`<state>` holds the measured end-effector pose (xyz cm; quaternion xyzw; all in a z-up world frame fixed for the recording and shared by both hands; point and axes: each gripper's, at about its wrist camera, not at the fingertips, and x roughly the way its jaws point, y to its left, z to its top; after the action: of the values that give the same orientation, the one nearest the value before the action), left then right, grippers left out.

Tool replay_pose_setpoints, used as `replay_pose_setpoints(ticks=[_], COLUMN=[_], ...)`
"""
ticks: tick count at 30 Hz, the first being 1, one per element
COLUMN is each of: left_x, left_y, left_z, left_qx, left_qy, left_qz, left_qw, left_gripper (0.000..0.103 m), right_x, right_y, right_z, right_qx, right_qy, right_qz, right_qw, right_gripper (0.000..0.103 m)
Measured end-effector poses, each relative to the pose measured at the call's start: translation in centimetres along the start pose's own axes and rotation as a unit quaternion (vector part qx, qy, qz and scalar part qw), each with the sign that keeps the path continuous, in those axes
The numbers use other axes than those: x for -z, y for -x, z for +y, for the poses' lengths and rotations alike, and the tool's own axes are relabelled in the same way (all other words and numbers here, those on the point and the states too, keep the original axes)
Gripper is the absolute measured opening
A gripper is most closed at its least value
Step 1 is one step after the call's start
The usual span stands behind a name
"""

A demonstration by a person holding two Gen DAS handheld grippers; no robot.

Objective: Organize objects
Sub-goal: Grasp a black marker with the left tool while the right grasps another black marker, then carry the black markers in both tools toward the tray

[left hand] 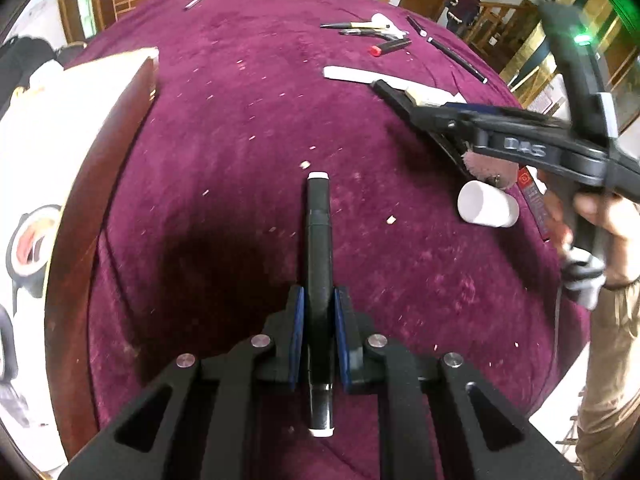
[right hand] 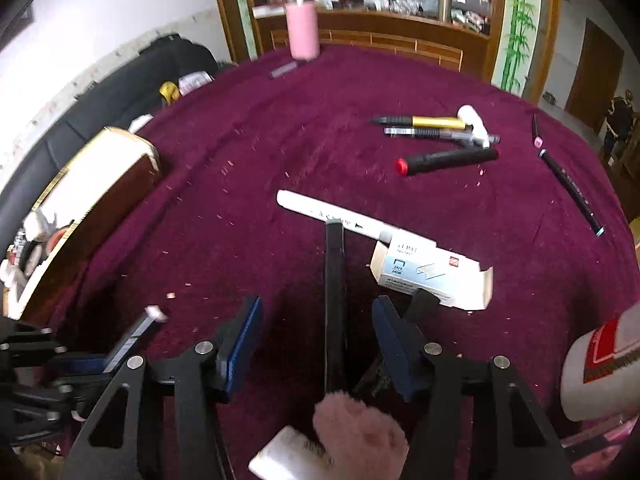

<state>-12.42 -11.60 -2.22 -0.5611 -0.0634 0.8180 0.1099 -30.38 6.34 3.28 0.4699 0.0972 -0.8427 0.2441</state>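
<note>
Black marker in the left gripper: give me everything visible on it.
The black marker is a slim, smooth, plastic-looking barrel with a white tip at each end and a seam toward its far end. It lies lengthwise along the left gripper, clamped between the blue pads, its far end out over the maroon tablecloth.

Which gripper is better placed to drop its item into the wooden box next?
Left. The left gripper is already clamped on the black white-tipped marker beside the wooden box; the right gripper stands open around a black pen.
</note>
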Motion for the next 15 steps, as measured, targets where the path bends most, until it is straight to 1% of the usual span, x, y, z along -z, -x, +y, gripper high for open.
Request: replay_pose_setpoints(ticks=[2, 3, 5, 6, 8, 9, 10, 12, 13, 15], left_x=[0.0, -0.1, -0.2, -0.3, -0.3, -0.4, -0.5, -0.5, -0.5, -0.3], left_y=[0.1, 0.1, 0.0, -0.1, -0.2, -0.3, -0.4, -0.6, -0.6, -0.5], left_z=[0.7, 0.7, 0.5, 0.3, 0.0, -0.1, -0.4, -0.7, -0.9, -0.9], left_qx=[0.013, 0.016, 0.011, 0.005, -0.004, -0.010, -0.016, -0.027, -0.030, -0.033], left_qy=[0.007, 0.007, 0.002, -0.004, -0.005, -0.007, -0.011, -0.018, -0.019, -0.024], left_qz=[-0.001, -0.001, -0.003, -0.008, -0.015, -0.019, -0.022, -0.029, -0.031, -0.035], left_qw=[0.9999, 0.9998, 0.9999, 1.0000, 0.9999, 0.9998, 0.9996, 0.9991, 0.9989, 0.9986], left_gripper=[0.014, 0.015, 0.015, 0.015, 0.015, 0.015, 0.015, 0.014, 0.014, 0.014], right_x=[0.0, 0.0, 0.1, 0.0, -0.2, -0.3, -0.4, -0.5, -0.5, -0.2], right_y=[-1.4, -2.0, -2.1, -2.1, -1.9, -2.0, -2.0, -1.8, -1.5, -0.5], right_z=[-0.2, -0.3, -0.1, 0.0, 0.2, 0.1, 0.1, 0.3, 0.6, 1.5], right_qx=[0.013, 0.017, 0.032, 0.037, 0.042, 0.043, 0.049, 0.056, 0.052, 0.024], right_qy=[-0.009, -0.012, -0.008, -0.009, -0.008, -0.009, -0.013, -0.025, -0.028, -0.032], right_qz=[0.020, 0.030, 0.025, 0.026, 0.023, 0.022, 0.022, 0.024, 0.020, 0.003], right_qw=[1.000, 0.999, 0.999, 0.999, 0.999, 0.999, 0.998, 0.998, 0.998, 0.999], right_gripper=[0.060, 0.057, 0.057, 0.055, 0.037, 0.018, 0.015, 0.015, 0.015, 0.015])
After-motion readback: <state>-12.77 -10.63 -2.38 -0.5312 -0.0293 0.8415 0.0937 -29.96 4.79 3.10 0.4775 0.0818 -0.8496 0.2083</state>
